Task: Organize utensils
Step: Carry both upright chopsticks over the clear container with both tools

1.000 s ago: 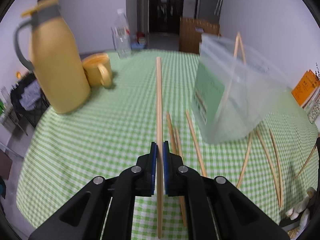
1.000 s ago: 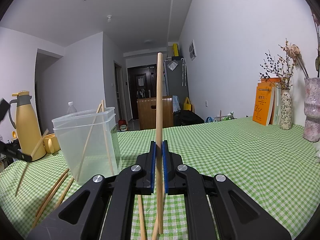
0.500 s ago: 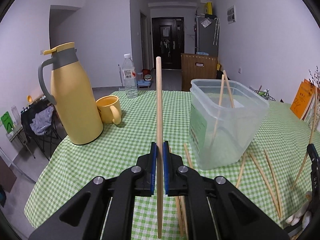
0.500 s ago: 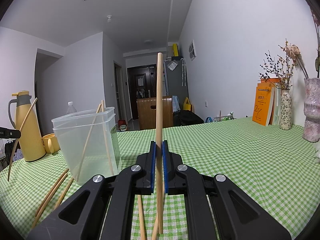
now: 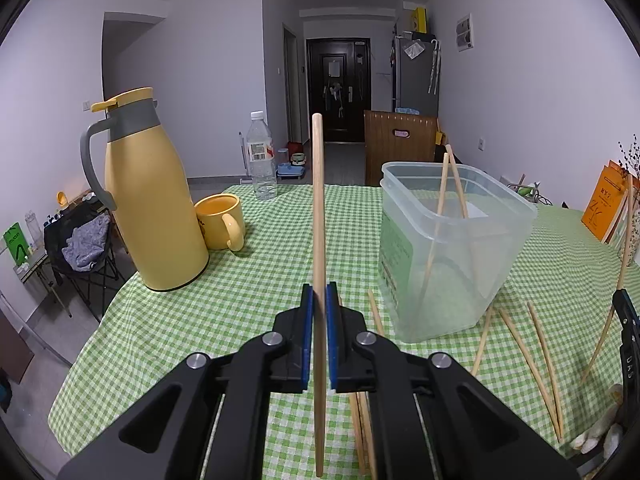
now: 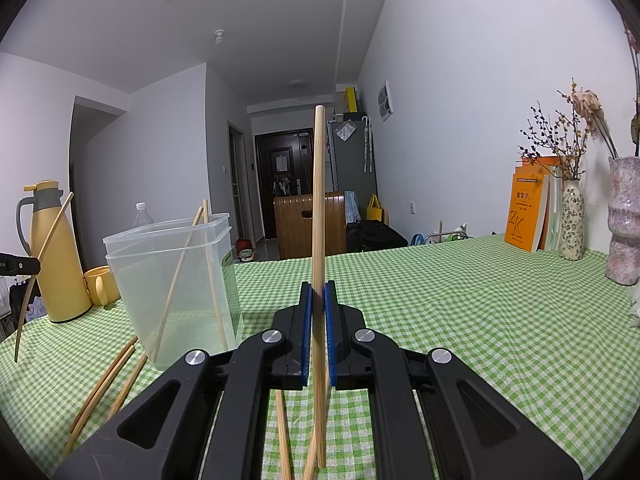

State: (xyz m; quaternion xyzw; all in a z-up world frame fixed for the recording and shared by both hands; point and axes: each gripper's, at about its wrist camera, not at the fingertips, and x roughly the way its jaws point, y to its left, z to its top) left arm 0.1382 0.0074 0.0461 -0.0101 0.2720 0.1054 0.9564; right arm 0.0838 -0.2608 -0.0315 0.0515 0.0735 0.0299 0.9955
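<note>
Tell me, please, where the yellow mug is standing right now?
In the left wrist view the yellow mug stands on the checked tablecloth at left, right beside the yellow thermos jug, with the clear water bottle behind it.

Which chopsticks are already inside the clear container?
The two chopsticks leaning crossed inside the clear container; the others lie on the tablecloth or are clamped in hand-held grippers.

One container [image 5: 480, 272], one flask [image 5: 156, 208], one mug [image 5: 218, 222], one bottle [image 5: 261, 168]
</note>
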